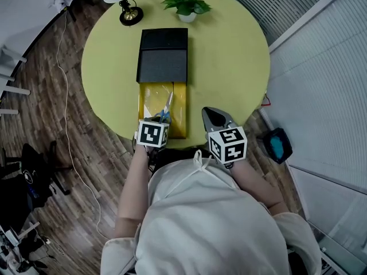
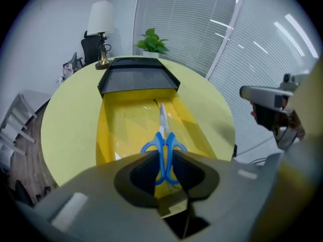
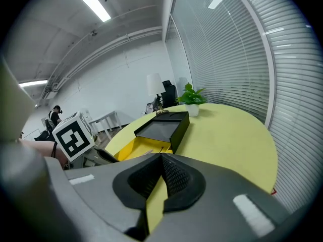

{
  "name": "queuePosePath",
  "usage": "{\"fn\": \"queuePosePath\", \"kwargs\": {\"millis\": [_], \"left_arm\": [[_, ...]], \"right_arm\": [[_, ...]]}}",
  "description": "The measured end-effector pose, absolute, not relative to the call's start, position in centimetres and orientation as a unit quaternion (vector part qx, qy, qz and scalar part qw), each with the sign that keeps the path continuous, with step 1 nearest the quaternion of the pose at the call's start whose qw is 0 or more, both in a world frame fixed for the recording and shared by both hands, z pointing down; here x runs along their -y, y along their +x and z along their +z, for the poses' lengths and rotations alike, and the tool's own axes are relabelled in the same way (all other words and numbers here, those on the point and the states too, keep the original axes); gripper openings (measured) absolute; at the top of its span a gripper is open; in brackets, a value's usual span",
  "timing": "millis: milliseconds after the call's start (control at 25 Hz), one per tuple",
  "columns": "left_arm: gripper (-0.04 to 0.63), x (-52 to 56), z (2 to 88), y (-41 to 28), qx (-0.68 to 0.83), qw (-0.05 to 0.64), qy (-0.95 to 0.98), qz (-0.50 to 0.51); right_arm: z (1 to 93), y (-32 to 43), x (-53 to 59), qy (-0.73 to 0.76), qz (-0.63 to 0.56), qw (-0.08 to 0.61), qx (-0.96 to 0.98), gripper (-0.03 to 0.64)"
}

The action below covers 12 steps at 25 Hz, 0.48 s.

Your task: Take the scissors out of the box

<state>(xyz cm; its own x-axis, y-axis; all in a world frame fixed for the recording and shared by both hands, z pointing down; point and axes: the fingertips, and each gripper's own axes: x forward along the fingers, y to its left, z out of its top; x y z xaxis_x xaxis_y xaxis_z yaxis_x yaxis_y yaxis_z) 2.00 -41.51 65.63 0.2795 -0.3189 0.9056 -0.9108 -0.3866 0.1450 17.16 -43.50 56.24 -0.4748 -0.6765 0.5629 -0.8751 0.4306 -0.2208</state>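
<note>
- Seemingly set out of the way, a lamp point(image 1: 130, 13) stands at the far left rim of the round table point(image 1: 229, 56), well apart from the work.
- Nearer, the left gripper point(image 2: 164, 165) is clamped on the blue handles of the scissors point(image 2: 162, 137), with the blades pointing away. Taking the handles rather than the blades looks like the safer way to lift them.
- The scissors are over the open yellow box point(image 1: 144, 105) and not yet clear of it. I cannot tell whether the blades touch its floor.
- The black lid point(image 1: 163, 56) lies at the box's far end, so the inside is open to reach.
- A potted plant point(image 1: 186, 2) sits past the lid.
- The right gripper point(image 3: 161, 161) hovers just beside the box with its jaws together on nothing, probably waiting its turn.
- No brand or words can be read. The cubes point(image 1: 152, 134) on the grippers carry only black-and-white square patterns.
</note>
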Motion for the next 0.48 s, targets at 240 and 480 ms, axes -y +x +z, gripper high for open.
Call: {"fn": "queuePosePath", "kwargs": {"millis": [240,480], "left_arm": [[0.091,41.7,60.7,2.5,0.468,0.303,0.75,0.355],[0.091,42.3,55.4,2.9,0.501,0.247,0.777,0.29]], "right_arm": [[55.0,17.4,42.2,0.479,0.236,0.19,0.824,-0.002],[53.1,17.7,41.6,0.496,0.213,0.172,0.824,-0.002]]}}
